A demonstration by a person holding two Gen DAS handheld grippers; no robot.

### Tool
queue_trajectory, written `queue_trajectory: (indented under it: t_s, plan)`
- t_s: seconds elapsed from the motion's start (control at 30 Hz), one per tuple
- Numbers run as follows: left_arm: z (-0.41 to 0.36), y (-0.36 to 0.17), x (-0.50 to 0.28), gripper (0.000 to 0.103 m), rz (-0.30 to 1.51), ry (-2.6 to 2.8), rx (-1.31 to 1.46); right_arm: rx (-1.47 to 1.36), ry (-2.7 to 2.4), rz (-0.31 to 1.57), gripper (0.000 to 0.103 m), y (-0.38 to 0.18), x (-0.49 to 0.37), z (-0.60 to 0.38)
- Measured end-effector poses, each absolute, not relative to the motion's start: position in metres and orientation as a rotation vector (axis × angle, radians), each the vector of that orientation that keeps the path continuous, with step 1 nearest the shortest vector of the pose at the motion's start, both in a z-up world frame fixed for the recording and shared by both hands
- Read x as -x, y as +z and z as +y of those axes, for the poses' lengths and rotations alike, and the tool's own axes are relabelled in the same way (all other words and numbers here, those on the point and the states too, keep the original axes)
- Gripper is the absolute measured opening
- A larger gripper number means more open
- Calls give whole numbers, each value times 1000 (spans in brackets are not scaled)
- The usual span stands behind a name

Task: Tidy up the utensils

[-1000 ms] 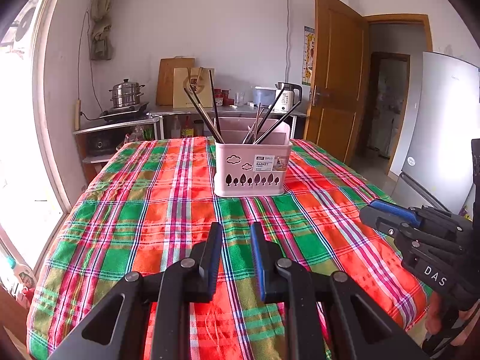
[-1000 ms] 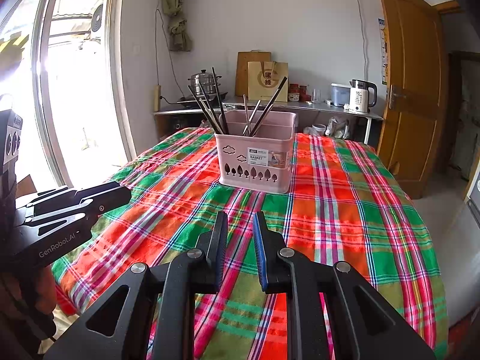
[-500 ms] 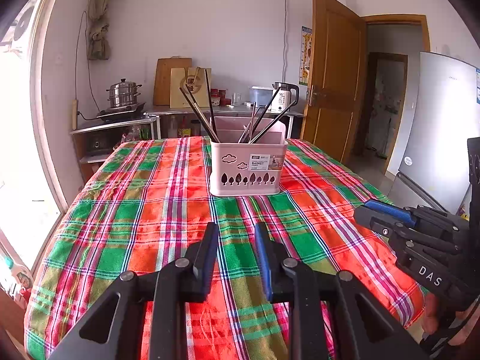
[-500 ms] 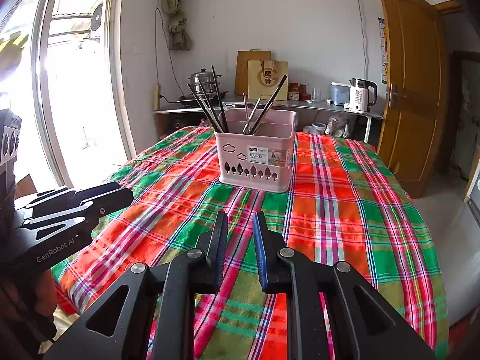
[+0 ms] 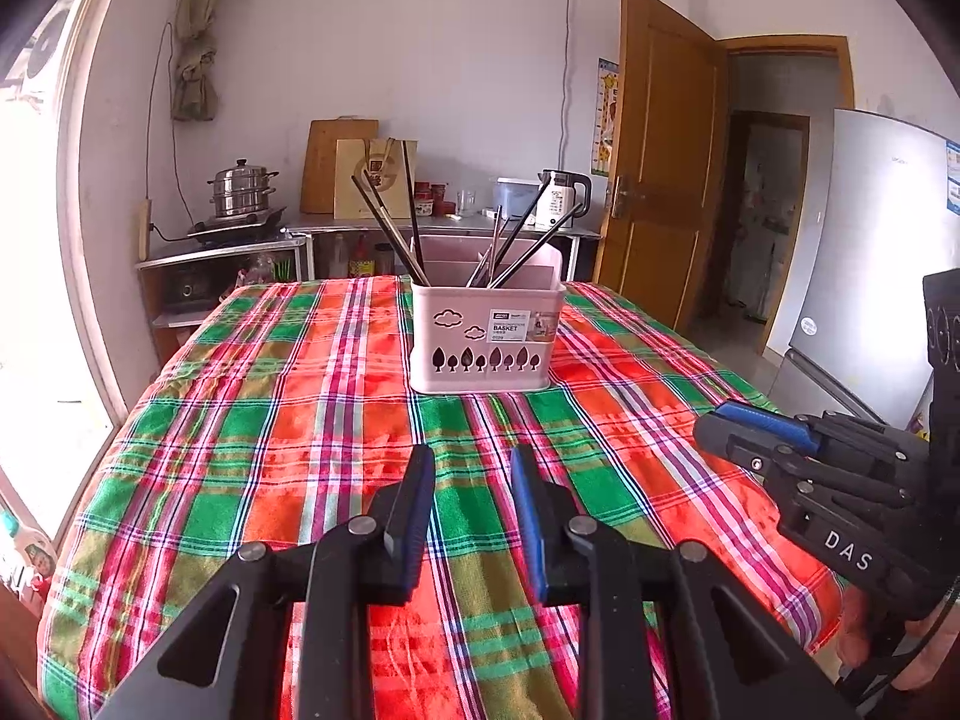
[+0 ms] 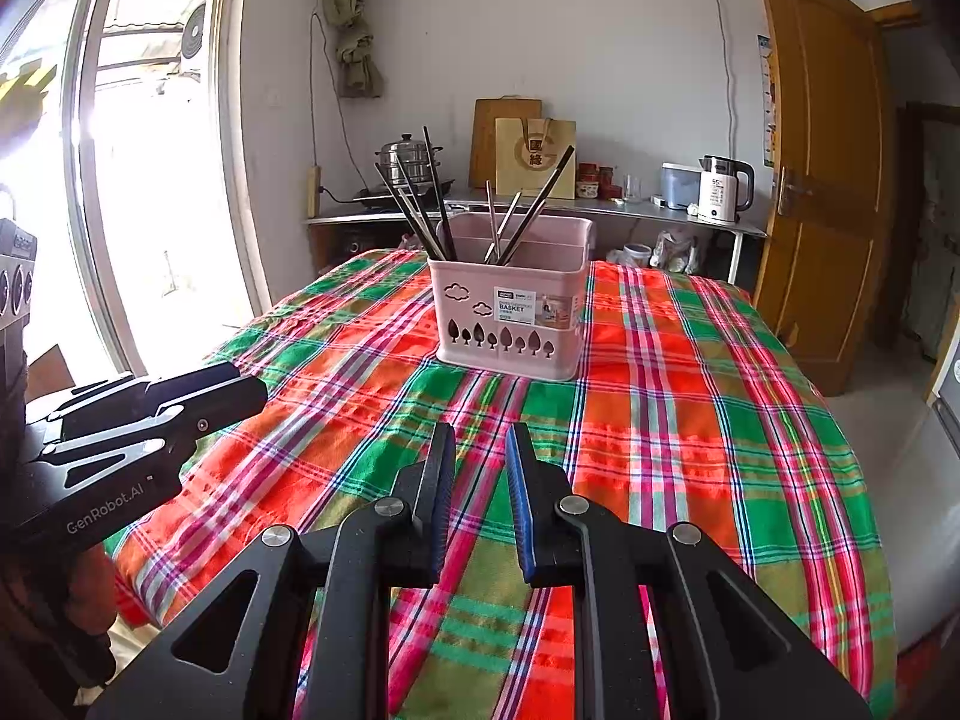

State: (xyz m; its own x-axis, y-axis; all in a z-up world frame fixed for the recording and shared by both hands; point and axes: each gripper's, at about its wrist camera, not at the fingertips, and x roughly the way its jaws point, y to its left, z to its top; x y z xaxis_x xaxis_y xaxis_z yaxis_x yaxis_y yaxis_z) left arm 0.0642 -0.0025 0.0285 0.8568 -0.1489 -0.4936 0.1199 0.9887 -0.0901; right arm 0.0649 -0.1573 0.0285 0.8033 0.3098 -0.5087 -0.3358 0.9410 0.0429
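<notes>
Both my grippers [image 5: 472, 468] [image 6: 478, 450] slightly open, empty; chopsticks [image 5: 390, 228] in basket [image 5: 486, 339] look thin, stiff, slippery, I'd pinch near tops

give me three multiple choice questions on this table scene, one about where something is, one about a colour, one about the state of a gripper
1. Where does the pink basket stand?
A. on the plaid tablecloth, beyond both grippers
B. on the metal counter by the wall
C. between the left gripper's fingers

2. What colour is the kettle on the back counter?
A. red
B. white with a black handle
C. green

3. What is between the right gripper's fingers?
A. a chopstick
B. a spoon
C. nothing, the jaws stand apart and empty

Answers: 1 A, the basket sits on the cloth well ahead of the fingertips in both wrist views. 2 B, its body is white and its handle dark. 3 C, only tablecloth shows through the gap.
</notes>
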Motion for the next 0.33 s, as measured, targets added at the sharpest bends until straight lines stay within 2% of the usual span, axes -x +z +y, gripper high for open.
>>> queue_trajectory:
  t_s: [0.33]
  plan:
    - [-8, 27, -61, 26, 501, -124, 32, 51, 343, 536, 18, 28, -66, -157]
